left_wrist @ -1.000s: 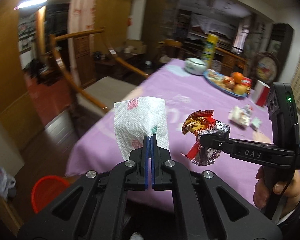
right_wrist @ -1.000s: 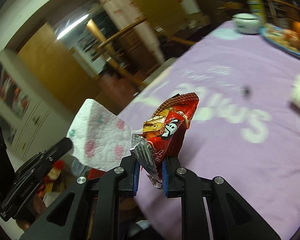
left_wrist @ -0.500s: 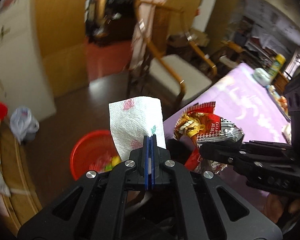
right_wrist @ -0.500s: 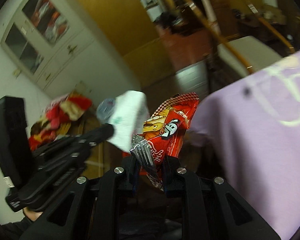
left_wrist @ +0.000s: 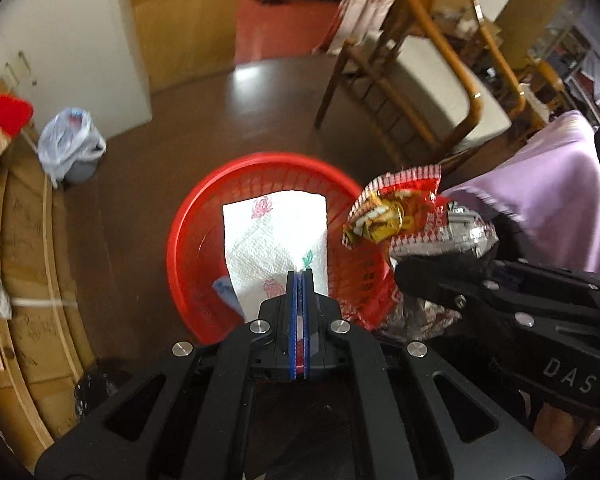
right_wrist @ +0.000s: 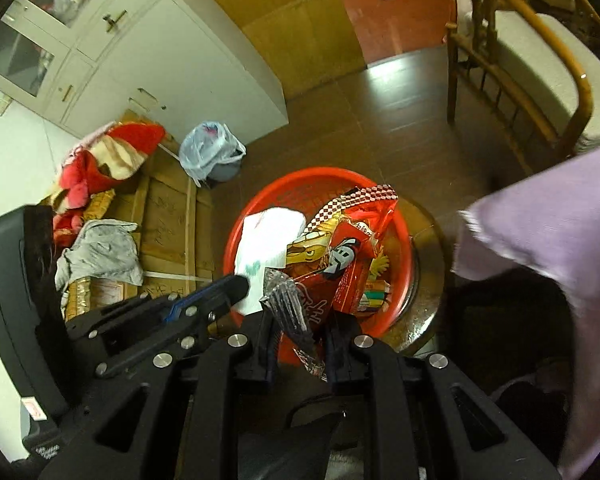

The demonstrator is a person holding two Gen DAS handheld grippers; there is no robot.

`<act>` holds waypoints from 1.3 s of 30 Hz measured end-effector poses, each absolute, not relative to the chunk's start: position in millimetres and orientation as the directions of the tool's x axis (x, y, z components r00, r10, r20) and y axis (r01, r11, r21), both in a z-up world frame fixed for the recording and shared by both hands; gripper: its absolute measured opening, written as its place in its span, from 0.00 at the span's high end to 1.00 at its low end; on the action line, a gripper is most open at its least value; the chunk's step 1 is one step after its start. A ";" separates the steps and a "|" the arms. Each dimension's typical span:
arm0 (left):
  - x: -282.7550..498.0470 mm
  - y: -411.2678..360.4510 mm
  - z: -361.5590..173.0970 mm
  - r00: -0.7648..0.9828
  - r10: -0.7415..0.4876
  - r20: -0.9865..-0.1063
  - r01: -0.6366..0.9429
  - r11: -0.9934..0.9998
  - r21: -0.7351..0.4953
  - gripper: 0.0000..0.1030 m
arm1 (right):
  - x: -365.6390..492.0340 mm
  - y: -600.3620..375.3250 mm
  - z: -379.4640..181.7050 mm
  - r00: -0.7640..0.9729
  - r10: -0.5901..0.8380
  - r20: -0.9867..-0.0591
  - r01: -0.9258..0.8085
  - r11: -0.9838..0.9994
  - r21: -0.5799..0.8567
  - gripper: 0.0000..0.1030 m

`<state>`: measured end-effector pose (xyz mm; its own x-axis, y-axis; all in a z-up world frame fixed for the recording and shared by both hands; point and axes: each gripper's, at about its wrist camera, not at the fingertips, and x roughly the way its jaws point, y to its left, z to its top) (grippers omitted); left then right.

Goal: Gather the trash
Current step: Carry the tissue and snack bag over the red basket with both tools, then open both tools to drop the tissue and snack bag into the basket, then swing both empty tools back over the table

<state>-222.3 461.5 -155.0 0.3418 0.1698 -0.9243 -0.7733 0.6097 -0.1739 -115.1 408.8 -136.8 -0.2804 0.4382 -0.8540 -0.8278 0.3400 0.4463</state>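
Both grippers hang over a red basket [left_wrist: 188, 240] on the dark floor, pointing steeply down into it.

The left gripper [left_wrist: 299, 276] has its blue pads pressed together on the lower edge of a white paper napkin [left_wrist: 274, 240] printed with small red and green motifs. Seen from the left wrist, the napkin stands up toward 12 o'clock from the fingertips and covers the middle of the basket's opening.

At about 2 o'clock from those fingertips sits the red snack wrapper [left_wrist: 396, 216] (checkered top edge, silvery crimped end), with the right gripper's black finger across it from the right.

In the right wrist view, the right gripper [right_wrist: 300, 324] has just been opening its jaws. The snack wrapper is between them, its silvery end lying in the gap. The jaws stand visibly apart and their pads do not seem to press on it. The wrapper rises toward 12 o'clock over the basket, where other coloured packets [right_wrist: 374, 292] lie. The left gripper enters from 9 o'clock with the napkin.

A lilac tablecloth [right_wrist: 548, 216] hangs at 3 o'clock.
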 end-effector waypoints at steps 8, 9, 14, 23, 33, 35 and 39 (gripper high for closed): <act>-225.0 465.8 -162.8 0.311 0.168 -0.935 -0.794 0.587 -0.158 0.84 | -108.4 423.3 -156.1 -0.297 0.437 -0.849 -0.817 0.344 0.462 0.51; -225.5 466.8 -162.3 0.313 0.170 -0.934 -0.796 0.583 -0.161 0.81 | -106.9 422.3 -154.8 -0.294 0.441 -0.848 -0.815 0.348 0.464 0.50; -230.9 470.1 -158.0 0.321 0.186 -0.928 -0.806 0.568 -0.165 0.71 | -102.1 411.4 -143.2 -0.289 0.464 -0.837 -0.806 0.353 0.474 0.50; -226.0 461.8 -134.1 0.344 0.228 -0.911 -0.809 0.565 -0.163 0.64 | -101.3 368.5 -67.8 -0.148 0.566 -0.811 -0.861 0.329 0.388 0.41; -193.2 413.8 -74.5 0.447 0.275 -0.851 -0.720 0.675 -0.160 0.53 | -44.2 271.9 -11.3 0.116 0.598 -0.793 -0.810 0.519 0.273 0.31; -183.8 398.8 -62.2 0.476 0.274 -0.835 -0.687 0.709 -0.159 0.48 | -31.1 246.7 -4.2 0.165 0.588 -0.792 -0.789 0.561 0.252 0.26; -164.1 365.2 -41.6 0.525 0.280 -0.804 -0.623 0.770 -0.138 0.41 | -5.5 192.9 6.9 0.264 0.558 -0.787 -0.730 0.649 0.214 0.20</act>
<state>-164.1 365.2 -41.6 0.5245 0.2805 -0.8039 -0.6229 0.7701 -0.1377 -5.5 192.9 6.9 0.2642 0.5576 -0.7869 -0.7304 0.6485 0.2144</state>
